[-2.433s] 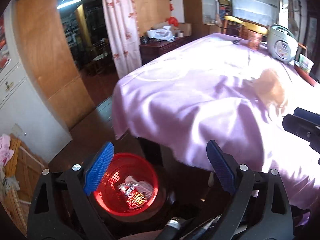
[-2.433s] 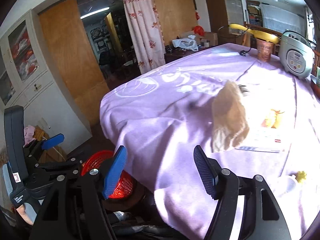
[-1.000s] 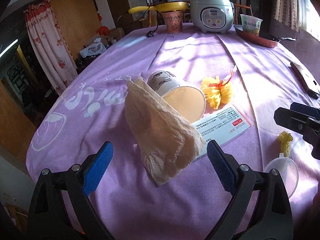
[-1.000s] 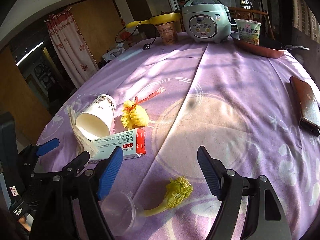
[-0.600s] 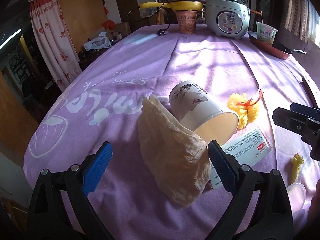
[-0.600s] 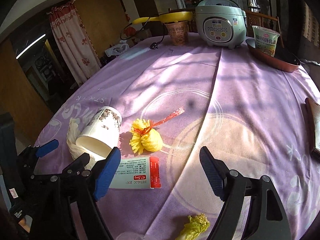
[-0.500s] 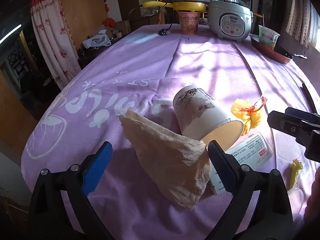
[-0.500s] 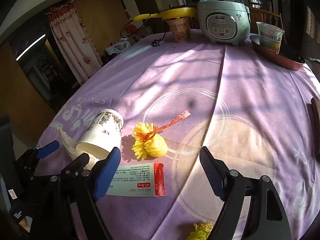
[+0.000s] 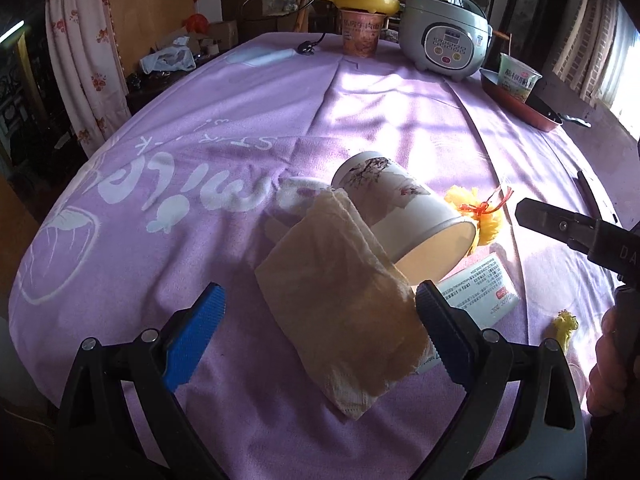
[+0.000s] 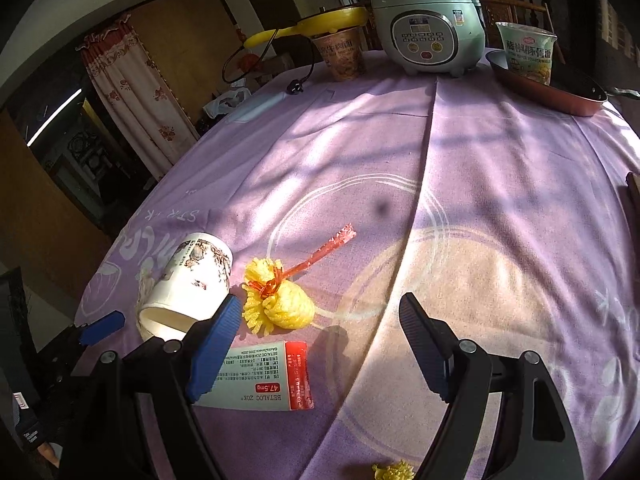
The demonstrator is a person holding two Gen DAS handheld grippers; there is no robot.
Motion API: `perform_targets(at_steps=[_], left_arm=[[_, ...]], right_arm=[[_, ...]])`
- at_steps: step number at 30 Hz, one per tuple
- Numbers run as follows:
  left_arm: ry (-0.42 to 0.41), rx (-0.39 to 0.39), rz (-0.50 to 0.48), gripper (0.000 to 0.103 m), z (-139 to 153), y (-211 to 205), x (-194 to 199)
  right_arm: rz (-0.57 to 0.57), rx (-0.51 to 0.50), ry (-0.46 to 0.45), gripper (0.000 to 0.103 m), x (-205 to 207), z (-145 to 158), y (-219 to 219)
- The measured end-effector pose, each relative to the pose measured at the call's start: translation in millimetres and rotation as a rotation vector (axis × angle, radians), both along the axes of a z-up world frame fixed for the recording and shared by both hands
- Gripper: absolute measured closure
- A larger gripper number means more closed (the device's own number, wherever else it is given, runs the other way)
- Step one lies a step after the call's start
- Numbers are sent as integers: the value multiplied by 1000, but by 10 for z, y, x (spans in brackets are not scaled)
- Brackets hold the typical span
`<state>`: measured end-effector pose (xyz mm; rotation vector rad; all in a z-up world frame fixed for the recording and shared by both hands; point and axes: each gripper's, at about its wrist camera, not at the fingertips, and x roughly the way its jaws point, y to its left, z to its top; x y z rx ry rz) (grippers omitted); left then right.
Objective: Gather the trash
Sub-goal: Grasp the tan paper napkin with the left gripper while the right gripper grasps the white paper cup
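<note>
A crumpled tan napkin (image 9: 352, 288) lies on the purple tablecloth between the open jaws of my left gripper (image 9: 320, 332). A tipped white paper cup (image 9: 404, 208) lies just behind it. A yellow wrapper with a red tie (image 10: 278, 300), a white and red medicine box (image 10: 260, 380) and a small green scrap (image 10: 394, 472) lie nearby. My right gripper (image 10: 320, 348) is open and empty, low over the medicine box and the yellow wrapper. The cup also shows in the right wrist view (image 10: 188, 284).
At the far side of the table stand a rice cooker (image 10: 426, 20), a brown noodle cup (image 10: 340, 54) under a yellow pan, and a red pan (image 10: 548, 84) holding a green noodle cup. A dark flat object (image 9: 596, 204) lies at the right edge.
Both grippers have swung up from the red bin beside the table and over the tabletop. The left has closed in on the napkin, the right on the box and wrapper.
</note>
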<state>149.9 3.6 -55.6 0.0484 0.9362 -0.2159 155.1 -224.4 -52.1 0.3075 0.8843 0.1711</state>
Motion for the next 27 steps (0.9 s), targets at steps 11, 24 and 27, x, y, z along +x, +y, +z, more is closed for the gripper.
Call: perform_targets(at_steps=[11, 24, 27], left_arm=[[29, -110, -50, 81, 43, 92, -113], [-65, -111, 70, 98, 305, 624, -445], [-88, -114, 106, 98, 379, 789, -511]], right_arm=[[2, -36, -37, 25, -65, 39, 53], [162, 44, -91, 26, -173, 178, 386], [196, 22, -84, 25, -148, 241, 573]])
